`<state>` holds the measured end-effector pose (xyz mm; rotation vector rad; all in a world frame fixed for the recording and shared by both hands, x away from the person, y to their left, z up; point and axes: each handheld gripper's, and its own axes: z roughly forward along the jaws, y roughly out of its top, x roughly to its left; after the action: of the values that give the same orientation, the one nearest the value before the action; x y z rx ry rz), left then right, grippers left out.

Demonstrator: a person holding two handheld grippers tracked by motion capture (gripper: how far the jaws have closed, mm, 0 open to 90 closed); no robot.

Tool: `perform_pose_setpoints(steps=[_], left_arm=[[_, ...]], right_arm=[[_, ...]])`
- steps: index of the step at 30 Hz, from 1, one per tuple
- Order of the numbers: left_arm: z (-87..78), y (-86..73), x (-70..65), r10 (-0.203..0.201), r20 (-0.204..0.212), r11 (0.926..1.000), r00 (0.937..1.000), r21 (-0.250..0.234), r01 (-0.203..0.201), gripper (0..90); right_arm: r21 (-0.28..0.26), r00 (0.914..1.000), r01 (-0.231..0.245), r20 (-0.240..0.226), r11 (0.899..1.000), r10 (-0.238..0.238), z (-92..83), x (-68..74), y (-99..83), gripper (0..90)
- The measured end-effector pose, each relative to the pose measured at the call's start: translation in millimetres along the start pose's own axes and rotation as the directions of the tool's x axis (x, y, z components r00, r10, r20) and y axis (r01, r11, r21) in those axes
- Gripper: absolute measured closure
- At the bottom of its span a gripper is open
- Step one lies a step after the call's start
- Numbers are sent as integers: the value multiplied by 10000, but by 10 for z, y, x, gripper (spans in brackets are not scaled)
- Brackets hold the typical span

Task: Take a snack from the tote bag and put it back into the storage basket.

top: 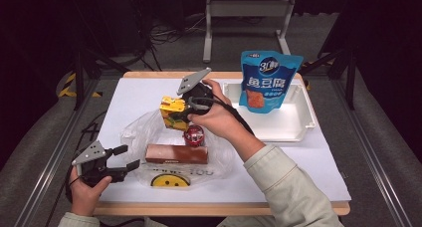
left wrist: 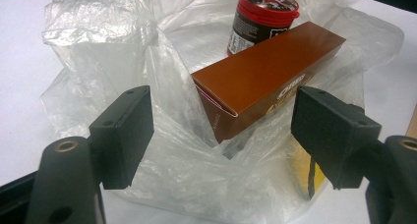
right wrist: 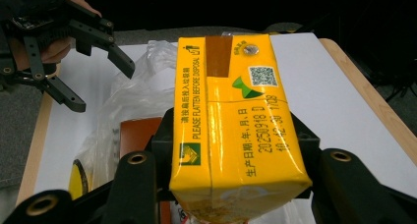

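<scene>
Pale green sleeves (top: 291, 187); black grippers topped with grey three-cornered plates (top: 193, 80).

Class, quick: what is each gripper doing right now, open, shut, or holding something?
Left gripper: open, holding nothing, jaws either side of the plastic bag.
Right gripper: shut on the yellow carton, held above the bag.

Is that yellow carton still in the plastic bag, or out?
Out: the right gripper holds the yellow carton raised over the plastic bag.
</scene>
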<state>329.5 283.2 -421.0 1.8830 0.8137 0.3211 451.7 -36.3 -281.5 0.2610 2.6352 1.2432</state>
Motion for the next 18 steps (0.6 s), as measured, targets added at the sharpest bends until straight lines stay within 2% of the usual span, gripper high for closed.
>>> perform_pose_setpoints(steps=[9, 18], left_arm=[[-9, -8, 8, 99, 89, 10000, 9999, -10, -99, 213], [-11, -13, 8, 135, 256, 9999, 9996, -2, -135, 180]], right_arm=[[-86, 9994, -210, 284, 9997, 213, -278, -132, -79, 533], [-65, 9982, -301, 524, 9995, 304, -461, -239, -156, 533]])
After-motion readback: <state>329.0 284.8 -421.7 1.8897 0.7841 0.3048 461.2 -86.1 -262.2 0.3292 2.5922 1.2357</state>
